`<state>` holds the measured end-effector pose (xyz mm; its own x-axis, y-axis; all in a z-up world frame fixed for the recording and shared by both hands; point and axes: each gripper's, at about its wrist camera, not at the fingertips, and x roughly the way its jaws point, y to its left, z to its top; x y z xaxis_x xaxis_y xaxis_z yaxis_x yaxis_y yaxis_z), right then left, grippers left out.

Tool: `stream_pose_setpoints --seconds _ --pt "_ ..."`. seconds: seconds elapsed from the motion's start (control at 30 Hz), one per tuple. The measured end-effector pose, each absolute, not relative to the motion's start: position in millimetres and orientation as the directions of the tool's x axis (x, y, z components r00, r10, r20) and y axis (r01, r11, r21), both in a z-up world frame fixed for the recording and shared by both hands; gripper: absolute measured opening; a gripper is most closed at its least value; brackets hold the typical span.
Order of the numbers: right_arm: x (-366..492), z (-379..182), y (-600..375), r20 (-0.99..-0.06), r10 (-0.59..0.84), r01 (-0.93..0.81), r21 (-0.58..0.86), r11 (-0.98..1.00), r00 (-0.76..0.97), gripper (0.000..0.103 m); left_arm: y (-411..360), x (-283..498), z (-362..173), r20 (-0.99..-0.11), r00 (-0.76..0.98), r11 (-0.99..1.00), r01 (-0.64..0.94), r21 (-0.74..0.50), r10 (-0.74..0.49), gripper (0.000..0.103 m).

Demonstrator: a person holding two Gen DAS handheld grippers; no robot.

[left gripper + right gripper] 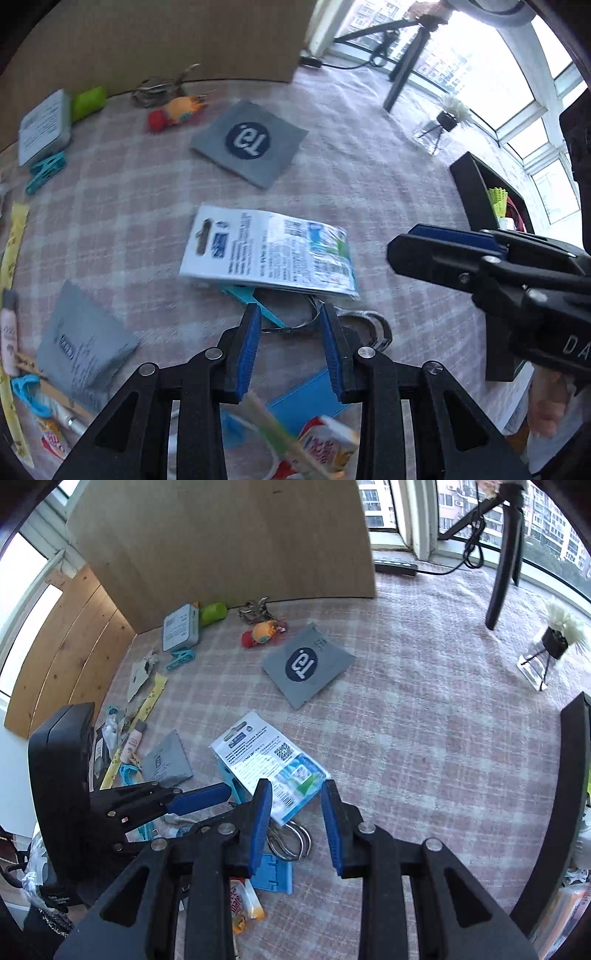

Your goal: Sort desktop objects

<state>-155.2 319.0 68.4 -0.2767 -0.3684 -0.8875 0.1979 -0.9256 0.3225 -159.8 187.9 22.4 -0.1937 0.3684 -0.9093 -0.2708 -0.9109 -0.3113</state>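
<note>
A white printed blister card [269,254] [269,764] lies on the checked cloth over a turquoise piece. Just in front of it my left gripper [291,332] hangs open above metal rings [369,325], with nothing between its blue pads. My right gripper [295,812] is also open and empty, its left finger over the card's near corner and the rings [291,838]. In the left wrist view the right gripper [443,251] sits to the right of the card. A grey pouch with a dark round logo [251,142] [304,664] lies farther back.
A small grey packet [166,760], yellow strip [147,705] and tubes crowd the left edge. A white tin [181,627], green piece [214,613], turquoise clip [181,657] and red-orange toy [260,633] sit by the cardboard panel [221,535]. A black bin [480,192] stands right; a tripod leg [506,565] behind.
</note>
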Motion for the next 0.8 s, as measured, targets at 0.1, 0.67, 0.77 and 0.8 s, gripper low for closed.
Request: stream_pose_setpoints --seconds 0.1,0.67,0.77,0.8 --pt "-154.3 63.5 339.7 -0.891 -0.354 0.153 0.322 -0.934 -0.284 0.028 211.1 -167.0 26.1 -0.902 -0.183 -0.894 -0.311 -0.323 0.390 0.030" --pt "-131.2 39.4 333.3 -0.927 -0.313 0.247 0.260 -0.934 -0.208 0.027 98.3 -148.3 55.5 -0.916 -0.285 -0.959 -0.111 -0.262 0.284 0.030" --pt "-127.7 38.2 328.8 -0.938 -0.280 0.262 0.223 -0.939 -0.205 0.024 85.2 -146.6 48.7 -0.918 -0.281 -0.960 -0.063 -0.274 0.280 0.030" --pt "-127.2 37.5 328.4 -0.939 -0.277 0.264 0.220 -0.939 -0.203 0.023 79.6 -146.2 47.4 -0.916 -0.278 -0.957 -0.043 -0.288 0.288 0.030"
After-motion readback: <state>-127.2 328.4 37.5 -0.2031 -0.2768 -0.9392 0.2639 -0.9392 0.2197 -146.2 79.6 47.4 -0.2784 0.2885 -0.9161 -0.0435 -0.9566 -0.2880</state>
